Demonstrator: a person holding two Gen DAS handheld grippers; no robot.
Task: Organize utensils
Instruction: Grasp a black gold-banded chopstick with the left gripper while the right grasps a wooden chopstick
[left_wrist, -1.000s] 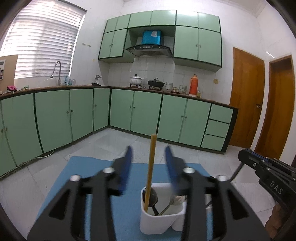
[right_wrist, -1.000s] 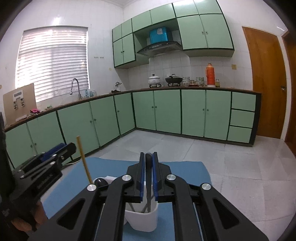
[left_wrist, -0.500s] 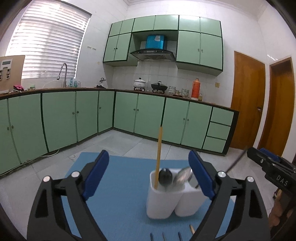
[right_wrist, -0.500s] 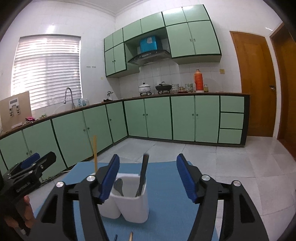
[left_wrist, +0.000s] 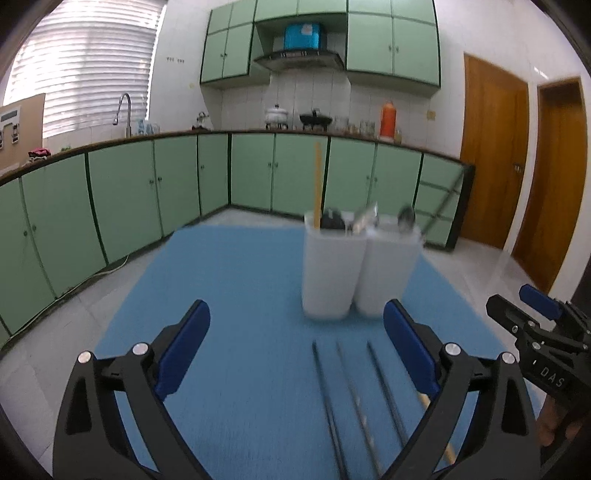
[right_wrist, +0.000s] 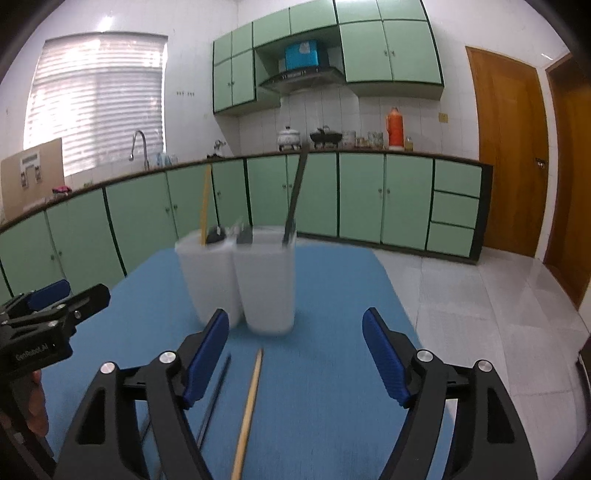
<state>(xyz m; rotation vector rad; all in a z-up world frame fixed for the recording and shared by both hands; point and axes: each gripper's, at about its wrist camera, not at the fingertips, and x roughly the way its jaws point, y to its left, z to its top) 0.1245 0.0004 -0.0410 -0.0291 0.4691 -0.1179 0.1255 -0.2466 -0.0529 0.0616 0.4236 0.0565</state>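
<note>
A white two-compartment utensil holder (left_wrist: 354, 266) stands on the blue mat (left_wrist: 236, 295); it also shows in the right wrist view (right_wrist: 243, 280). In it stand a wooden chopstick (left_wrist: 317, 184), spoons (left_wrist: 365, 218) and a dark utensil (right_wrist: 295, 195). Three dark metal utensils (left_wrist: 354, 402) and a wooden chopstick (right_wrist: 249, 402) lie on the mat in front of the holder. My left gripper (left_wrist: 295, 354) is open and empty, back from the holder. My right gripper (right_wrist: 295, 362) is open and empty above the lying chopstick.
The mat lies on a table in a kitchen with green cabinets (left_wrist: 147, 192) and wooden doors (right_wrist: 506, 155) behind. The right gripper shows at the right edge of the left wrist view (left_wrist: 535, 332); the left gripper shows at the left of the right wrist view (right_wrist: 48, 314).
Both grippers opened, letting go of the utensils now standing in the holder, then drew back and down. The utensils lying on the mat came into view.
</note>
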